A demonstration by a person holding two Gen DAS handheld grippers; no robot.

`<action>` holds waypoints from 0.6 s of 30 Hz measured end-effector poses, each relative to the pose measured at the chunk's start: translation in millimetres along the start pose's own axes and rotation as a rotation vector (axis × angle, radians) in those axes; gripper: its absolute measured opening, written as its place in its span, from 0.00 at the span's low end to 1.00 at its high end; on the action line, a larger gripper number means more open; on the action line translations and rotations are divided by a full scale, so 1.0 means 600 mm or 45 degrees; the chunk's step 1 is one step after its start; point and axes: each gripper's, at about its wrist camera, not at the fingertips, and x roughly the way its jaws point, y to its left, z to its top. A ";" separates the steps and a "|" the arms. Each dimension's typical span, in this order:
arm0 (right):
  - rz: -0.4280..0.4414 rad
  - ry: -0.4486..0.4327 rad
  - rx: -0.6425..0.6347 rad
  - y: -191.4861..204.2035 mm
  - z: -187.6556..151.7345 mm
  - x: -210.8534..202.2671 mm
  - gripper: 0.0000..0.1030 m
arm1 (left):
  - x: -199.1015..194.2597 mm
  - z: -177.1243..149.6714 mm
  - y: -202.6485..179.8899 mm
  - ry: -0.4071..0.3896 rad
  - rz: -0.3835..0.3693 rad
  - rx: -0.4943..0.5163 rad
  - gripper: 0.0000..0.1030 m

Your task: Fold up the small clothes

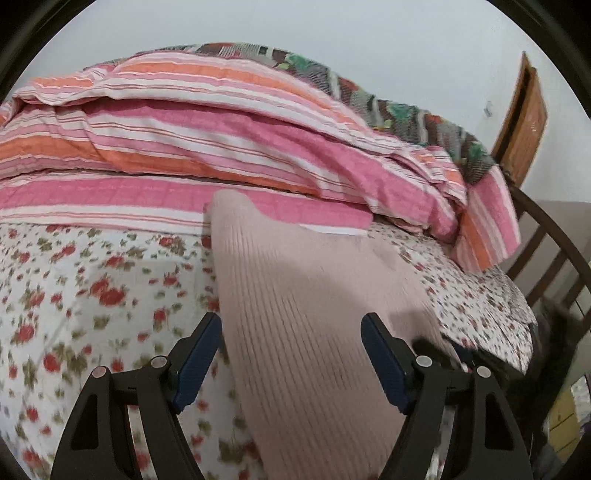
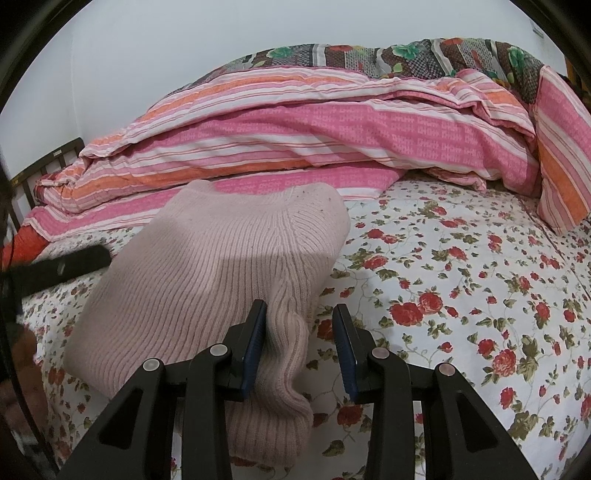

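With right gripper (image 2: 299, 354) fingers apart, the left one against a sweater (image 2: 221, 273) fold at 6 o'clock, and left gripper (image 1: 291, 358) fingers wide astride it untouching, the sweater lies folded, apparently released, on the bed (image 2: 461, 295).

A floral bedsheet (image 2: 461, 295) with red roses covered the mattress. Along its far side lay a bunched pink-and-orange striped quilt (image 2: 314, 136), a darker patterned blanket (image 2: 369, 55) heaped behind it against the pale wall (image 1: 332, 29). A wooden bed rail (image 1: 546, 240) curved at one end, a brown door (image 1: 524, 122) beyond it.
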 end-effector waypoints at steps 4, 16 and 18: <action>-0.027 -0.005 -0.023 0.006 -0.001 -0.002 0.34 | 0.037 0.041 0.014 0.028 0.047 -0.060 0.73; -0.035 0.001 -0.039 0.008 -0.004 -0.003 0.34 | 0.163 0.092 0.083 0.176 0.000 -0.176 0.56; -0.041 -0.001 -0.048 0.010 -0.004 -0.002 0.34 | 0.179 0.102 0.095 0.185 0.007 -0.195 0.46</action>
